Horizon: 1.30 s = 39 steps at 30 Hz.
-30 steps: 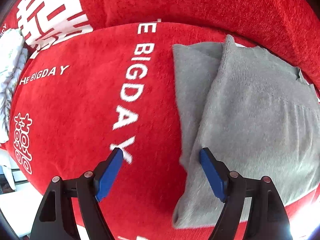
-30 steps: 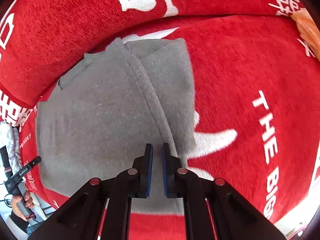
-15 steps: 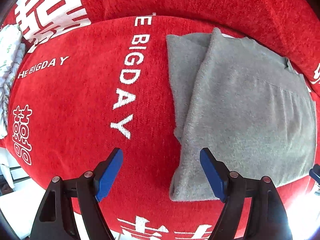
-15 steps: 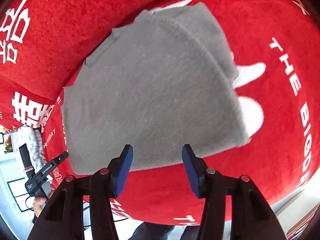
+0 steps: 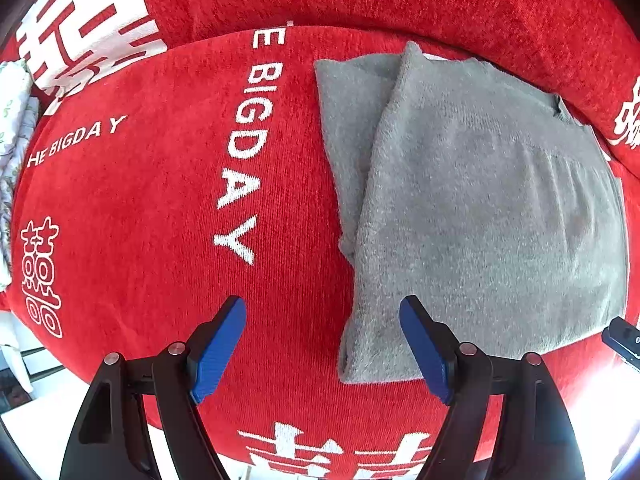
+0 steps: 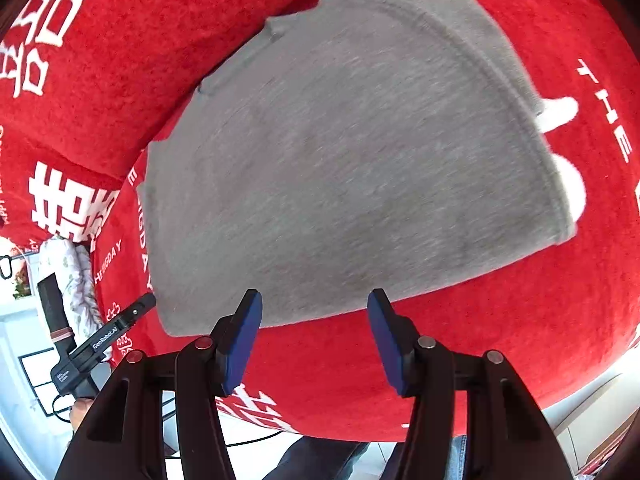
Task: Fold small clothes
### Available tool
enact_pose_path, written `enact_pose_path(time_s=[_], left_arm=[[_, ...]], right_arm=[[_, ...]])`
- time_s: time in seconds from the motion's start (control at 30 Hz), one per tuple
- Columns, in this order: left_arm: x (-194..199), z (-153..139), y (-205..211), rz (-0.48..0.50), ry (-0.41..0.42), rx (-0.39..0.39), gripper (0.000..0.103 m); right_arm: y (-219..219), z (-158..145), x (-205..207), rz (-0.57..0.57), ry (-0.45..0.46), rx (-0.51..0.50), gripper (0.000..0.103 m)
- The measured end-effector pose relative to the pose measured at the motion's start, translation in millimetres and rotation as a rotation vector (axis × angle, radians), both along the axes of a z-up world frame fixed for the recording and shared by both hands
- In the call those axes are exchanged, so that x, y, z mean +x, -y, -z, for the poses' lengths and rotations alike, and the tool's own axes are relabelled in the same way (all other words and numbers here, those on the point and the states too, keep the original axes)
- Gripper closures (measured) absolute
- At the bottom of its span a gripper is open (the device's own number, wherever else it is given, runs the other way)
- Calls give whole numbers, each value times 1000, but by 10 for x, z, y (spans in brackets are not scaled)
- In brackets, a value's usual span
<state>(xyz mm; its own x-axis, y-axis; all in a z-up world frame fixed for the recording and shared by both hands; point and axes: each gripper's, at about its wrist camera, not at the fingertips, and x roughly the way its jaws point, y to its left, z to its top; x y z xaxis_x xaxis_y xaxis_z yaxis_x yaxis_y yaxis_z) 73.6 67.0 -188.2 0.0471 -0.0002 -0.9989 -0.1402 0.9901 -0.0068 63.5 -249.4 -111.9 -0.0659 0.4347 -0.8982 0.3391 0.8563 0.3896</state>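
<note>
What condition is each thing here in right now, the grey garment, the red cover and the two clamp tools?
Grey garment: folded, lying flat on the cover, one layer overlapping another, held by nothing.
Red cover: spread out, white lettering showing.
Left gripper: open, nothing between its pads.
Right gripper: jaws have just been opening; open now, nothing between them, near the garment's front edge.
</note>
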Motion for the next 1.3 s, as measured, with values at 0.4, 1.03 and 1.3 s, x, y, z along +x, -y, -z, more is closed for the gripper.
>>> enact_pose_path(time_s=[0.4, 1.03, 1.3], left_arm=[[-56, 61, -35, -9, -19, -45, 0], [-114, 191, -372, -78, -28, -75, 0], [-178, 294, -527, -90, -36, -103, 0]], right_arm=[[-286, 41, -17, -21, -15, 27, 44], [-996, 553, -175, 89, -147, 343, 20], [-1140, 745, -213, 224, -125, 424, 20]])
